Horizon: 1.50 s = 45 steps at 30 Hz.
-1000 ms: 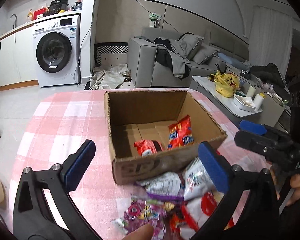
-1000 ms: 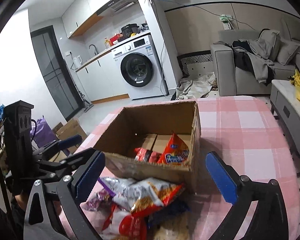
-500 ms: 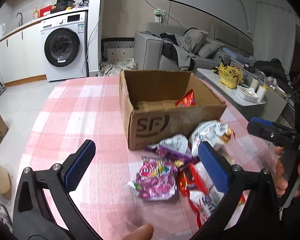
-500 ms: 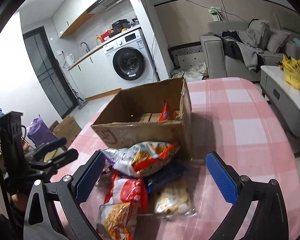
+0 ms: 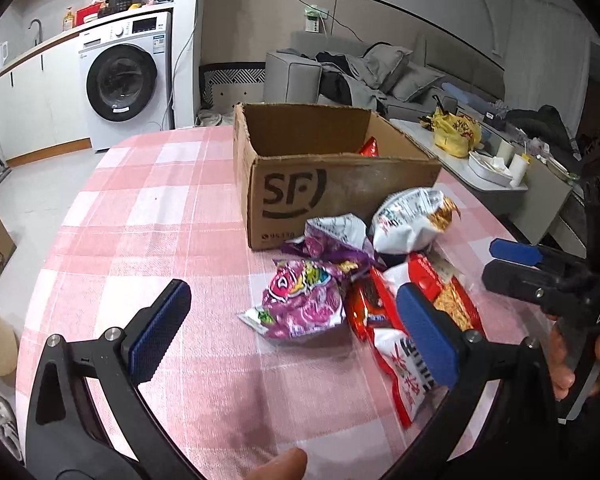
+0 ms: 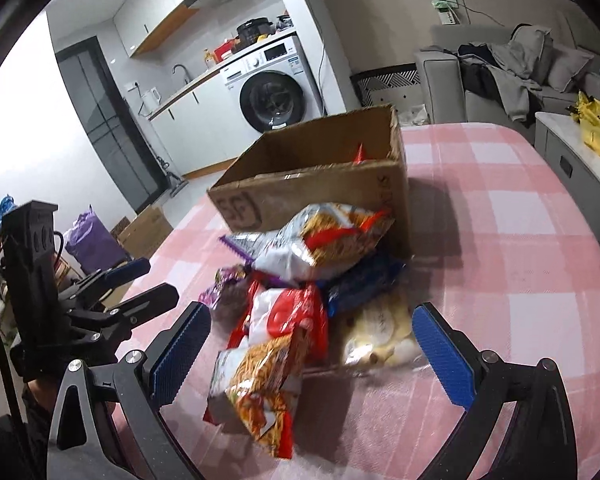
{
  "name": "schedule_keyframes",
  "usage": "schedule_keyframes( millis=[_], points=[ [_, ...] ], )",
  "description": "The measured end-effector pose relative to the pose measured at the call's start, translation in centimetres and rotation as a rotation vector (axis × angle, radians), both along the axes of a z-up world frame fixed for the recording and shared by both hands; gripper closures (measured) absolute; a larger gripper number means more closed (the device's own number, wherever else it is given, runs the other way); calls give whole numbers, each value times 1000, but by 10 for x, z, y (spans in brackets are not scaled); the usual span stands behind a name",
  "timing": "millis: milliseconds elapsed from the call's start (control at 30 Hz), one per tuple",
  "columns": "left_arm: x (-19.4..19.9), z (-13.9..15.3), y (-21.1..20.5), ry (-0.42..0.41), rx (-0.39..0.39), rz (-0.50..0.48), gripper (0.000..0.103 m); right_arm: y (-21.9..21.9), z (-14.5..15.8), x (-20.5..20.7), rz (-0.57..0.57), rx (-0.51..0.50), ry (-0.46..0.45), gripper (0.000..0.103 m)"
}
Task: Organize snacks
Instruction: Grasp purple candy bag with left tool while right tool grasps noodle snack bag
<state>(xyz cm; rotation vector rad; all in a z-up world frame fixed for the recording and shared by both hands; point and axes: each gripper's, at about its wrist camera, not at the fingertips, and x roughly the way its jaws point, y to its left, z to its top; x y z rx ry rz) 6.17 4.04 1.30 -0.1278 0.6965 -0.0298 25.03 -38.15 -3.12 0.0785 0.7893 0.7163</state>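
An open cardboard box (image 5: 300, 188) marked SF stands on the pink checked table; a red packet's tip (image 5: 369, 147) shows inside. It also shows in the right wrist view (image 6: 324, 188). A heap of snack bags lies in front of it: a purple bag (image 5: 304, 300), a white noodle bag (image 5: 412, 220), a red-and-white bag (image 6: 288, 316), an orange noodle bag (image 6: 260, 392), a clear pastry bag (image 6: 376, 332). My left gripper (image 5: 292, 332) is open and empty, above the purple bag. My right gripper (image 6: 308, 356) is open and empty, straddling the heap.
The table's pink checked cloth (image 5: 140, 216) spreads left of the box. A washing machine (image 5: 124, 80), a grey sofa (image 5: 360, 76) and a cluttered coffee table (image 5: 496, 176) stand beyond. Cardboard boxes (image 6: 144, 228) sit on the floor.
Both grippers have pulled back and lowered from over the box. The box now looks farther away and the snack heap fills the foreground. Both stay open.
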Motion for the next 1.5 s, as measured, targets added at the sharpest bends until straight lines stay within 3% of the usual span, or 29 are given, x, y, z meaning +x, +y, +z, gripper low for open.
schedule_keyframes(
  millis=[733,867,1100,1267,1500],
  points=[
    [-3,-31,3,76,-15,-12,1,32,-41,-22,106,-58,88,2],
    [-2,-35,2,82,-15,-15,1,39,-45,-22,125,-68,98,17],
    [1,-38,2,85,-15,-16,1,42,-47,-25,151,-71,92,21],
    [3,-41,6,94,-22,-6,1,42,-49,-25,171,-60,109,34],
    [7,-47,9,100,-24,0,1,32,-47,-33,197,-32,101,44]
  ],
)
